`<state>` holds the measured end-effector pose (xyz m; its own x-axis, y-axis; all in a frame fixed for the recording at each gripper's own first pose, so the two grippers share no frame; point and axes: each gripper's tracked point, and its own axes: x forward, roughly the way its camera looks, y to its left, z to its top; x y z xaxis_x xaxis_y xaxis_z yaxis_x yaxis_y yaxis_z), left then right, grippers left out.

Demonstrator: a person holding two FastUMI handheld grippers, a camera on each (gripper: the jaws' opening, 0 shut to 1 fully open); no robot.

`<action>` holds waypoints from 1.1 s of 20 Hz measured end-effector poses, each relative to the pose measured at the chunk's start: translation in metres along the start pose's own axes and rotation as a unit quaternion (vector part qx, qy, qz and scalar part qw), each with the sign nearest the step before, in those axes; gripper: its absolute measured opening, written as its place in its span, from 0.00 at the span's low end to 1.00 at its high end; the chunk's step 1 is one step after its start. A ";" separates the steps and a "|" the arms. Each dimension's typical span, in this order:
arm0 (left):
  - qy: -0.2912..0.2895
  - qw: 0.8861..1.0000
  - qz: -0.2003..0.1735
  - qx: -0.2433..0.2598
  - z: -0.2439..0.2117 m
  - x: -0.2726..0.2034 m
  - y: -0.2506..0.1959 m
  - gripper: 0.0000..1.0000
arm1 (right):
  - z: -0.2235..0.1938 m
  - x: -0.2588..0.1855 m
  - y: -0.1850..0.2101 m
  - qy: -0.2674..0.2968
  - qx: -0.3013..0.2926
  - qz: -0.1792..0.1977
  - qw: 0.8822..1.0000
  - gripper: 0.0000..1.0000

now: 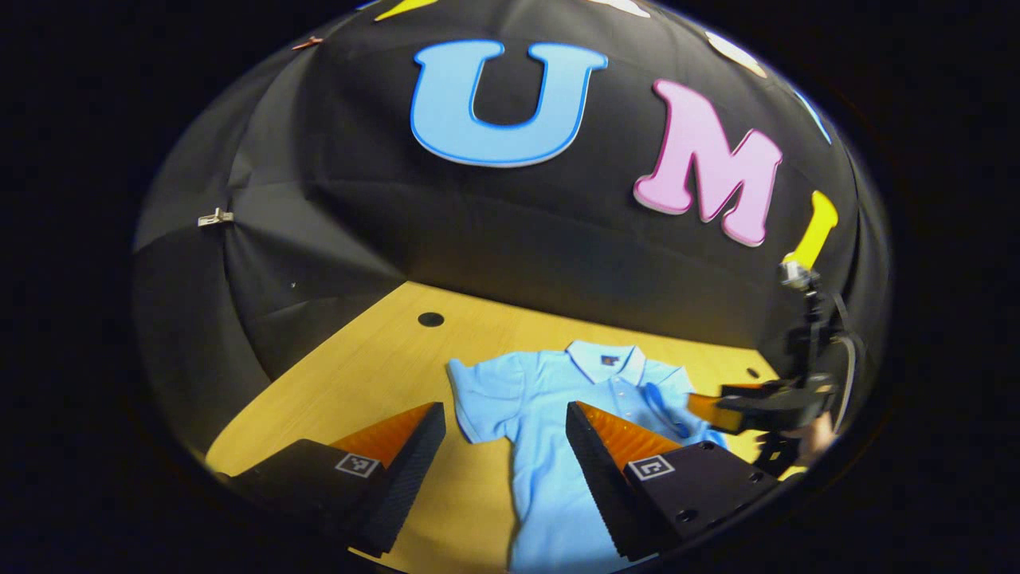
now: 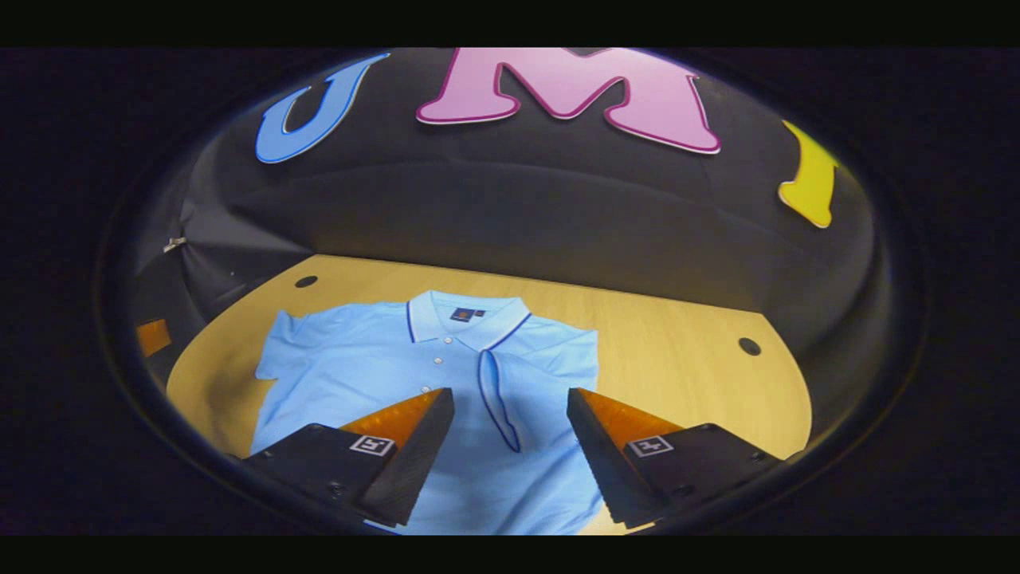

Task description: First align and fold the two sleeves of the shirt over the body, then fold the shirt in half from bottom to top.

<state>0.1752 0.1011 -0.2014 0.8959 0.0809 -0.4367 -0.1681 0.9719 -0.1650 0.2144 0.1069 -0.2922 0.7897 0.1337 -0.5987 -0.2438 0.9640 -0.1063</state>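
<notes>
A light blue polo shirt point(image 2: 382, 367) lies flat, front up, on the wooden table point(image 2: 685, 359), collar toward the far wall. Its right sleeve point(image 2: 496, 402) is folded inward over the chest, the trimmed cuff lying near the button placket. The other sleeve point(image 1: 480, 392) is spread out flat to the side. My right gripper point(image 2: 510, 395) hovers open above the folded sleeve with nothing between its fingers. My left gripper point(image 1: 504, 410) is open over the shirt's spread-sleeve side, holding nothing. In the left gripper view the right gripper point(image 1: 721, 410) shows at the shirt's far side.
Black cloth walls close in the table at the back and both sides. Round holes sit in the tabletop near the far left corner point(image 1: 431, 319) and at the right point(image 2: 749, 346). Bare wood lies right of the shirt point(image 2: 701, 399). A hand point(image 1: 814, 437) holds the right gripper.
</notes>
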 end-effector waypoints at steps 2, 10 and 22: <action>0.010 1.000 0.008 -0.002 0.002 0.032 0.005 0.98 | 0.001 -0.016 -0.008 -0.003 0.009 0.001 1.000 0.94; 0.057 0.998 0.032 0.020 -0.019 0.147 0.025 0.97 | 0.012 -0.074 -0.060 -0.024 0.018 -0.026 0.999 0.98; 0.104 0.993 0.055 0.030 -0.052 0.210 0.045 0.97 | 0.012 -0.106 -0.105 -0.042 0.035 -0.057 0.997 0.98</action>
<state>0.3345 0.1500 -0.3460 0.7682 0.1456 -0.6235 -0.2293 0.9718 -0.0556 0.1636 -0.0055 -0.2080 0.8553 0.0384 -0.5167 -0.1119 0.9874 -0.1118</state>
